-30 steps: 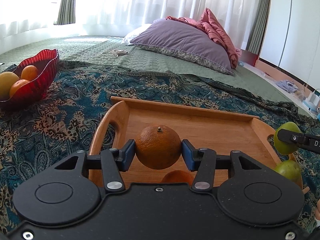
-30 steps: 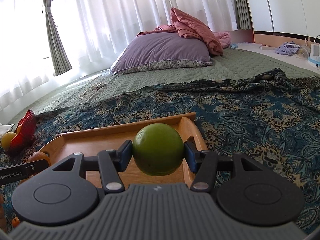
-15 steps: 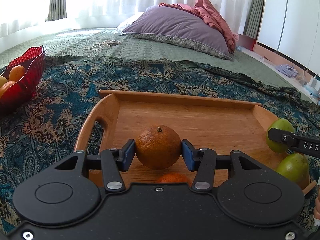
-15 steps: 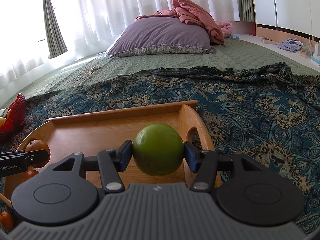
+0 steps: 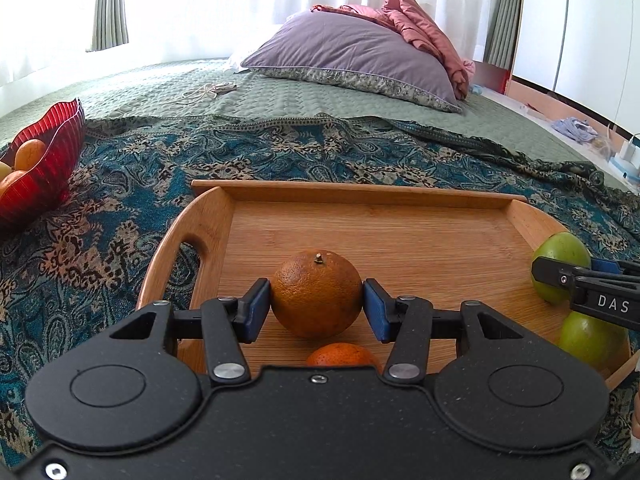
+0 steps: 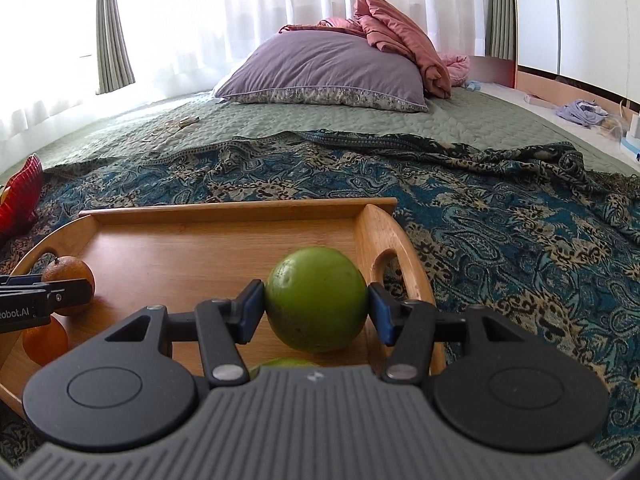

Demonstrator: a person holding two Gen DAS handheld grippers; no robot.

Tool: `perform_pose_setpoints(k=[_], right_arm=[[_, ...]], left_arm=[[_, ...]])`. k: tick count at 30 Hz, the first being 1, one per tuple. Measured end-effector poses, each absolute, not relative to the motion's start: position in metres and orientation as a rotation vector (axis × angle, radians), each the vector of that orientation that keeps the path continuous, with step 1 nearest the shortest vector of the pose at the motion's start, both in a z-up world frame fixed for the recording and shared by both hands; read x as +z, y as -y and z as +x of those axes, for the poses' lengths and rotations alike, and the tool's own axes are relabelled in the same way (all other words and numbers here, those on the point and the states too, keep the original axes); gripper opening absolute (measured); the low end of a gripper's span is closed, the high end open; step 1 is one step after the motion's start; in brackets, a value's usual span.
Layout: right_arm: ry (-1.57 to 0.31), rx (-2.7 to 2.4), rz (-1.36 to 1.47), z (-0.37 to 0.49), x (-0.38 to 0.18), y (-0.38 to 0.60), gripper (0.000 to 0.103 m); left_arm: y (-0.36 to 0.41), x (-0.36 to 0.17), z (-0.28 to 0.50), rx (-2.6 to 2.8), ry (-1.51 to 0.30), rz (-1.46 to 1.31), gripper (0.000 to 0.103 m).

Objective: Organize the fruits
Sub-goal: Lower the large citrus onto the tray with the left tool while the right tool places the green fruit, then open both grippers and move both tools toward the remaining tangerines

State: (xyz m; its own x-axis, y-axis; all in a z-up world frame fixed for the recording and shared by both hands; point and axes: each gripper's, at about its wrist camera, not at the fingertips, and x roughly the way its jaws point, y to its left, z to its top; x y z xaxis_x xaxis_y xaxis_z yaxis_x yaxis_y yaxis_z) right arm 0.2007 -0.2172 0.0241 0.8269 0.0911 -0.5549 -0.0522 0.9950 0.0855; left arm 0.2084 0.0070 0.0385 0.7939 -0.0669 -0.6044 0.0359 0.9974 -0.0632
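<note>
Patterned bedspread carries a wooden tray (image 5: 360,190); the left gripper (image 5: 316,306) clasps an orange (image 5: 317,294) low over its lower-centre floor, the right gripper (image 6: 316,306) clasps a green fruit (image 6: 316,304) likewise.

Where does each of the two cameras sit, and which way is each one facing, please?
Left wrist: on the left claw, facing forward and down over the wooden tray; its pads grip an orange.
Right wrist: on the right claw, facing the tray's right end; its pads grip a green fruit.
Shared: both see the tray, the red bowl, the purple pillow and each other's claw at the frame edge.
</note>
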Motion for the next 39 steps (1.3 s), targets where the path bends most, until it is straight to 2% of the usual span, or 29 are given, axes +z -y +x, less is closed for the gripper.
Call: perform_pose_setpoints(k=[5, 7, 8, 9, 10, 15, 27, 39], right_arm=[[-0.581, 0.074, 0.056, 0.196, 0.024, 0.215, 0.061], [-0.577, 0.072, 0.077, 0.194, 0.023, 0.218, 0.062], [-0.574, 0.073, 0.086, 0.193, 0.023, 0.219, 0.062], [-0.572, 0.074, 0.092, 0.192, 0.023, 0.22, 0.066], [-0.57, 0.074, 0.095, 0.191, 0.022, 0.221, 0.072], [-0.559, 0.086, 0.105, 0.182, 0.021, 0.223, 0.075], [-0.493, 0.099, 0.125, 0.155, 0.028, 0.227, 0.089], [-0.454, 0.118, 0.145, 0.115, 0.027, 0.224, 0.096]], left_arm=[[-0.006, 0.039, 0.202, -0.049, -0.621, -0.056, 0.049], [-0.005, 0.041, 0.198, -0.048, -0.6, -0.041, 0.055], [-0.004, 0.041, 0.197, -0.05, -0.594, -0.031, 0.061], [-0.004, 0.042, 0.196, -0.054, -0.591, -0.025, 0.066], [-0.004, 0.042, 0.195, -0.057, -0.59, -0.021, 0.067], [-0.003, 0.043, 0.186, -0.05, -0.575, -0.009, 0.077], [-0.004, 0.053, 0.154, -0.066, -0.525, -0.02, 0.085], [-0.006, 0.052, 0.11, -0.086, -0.497, -0.009, 0.088]])
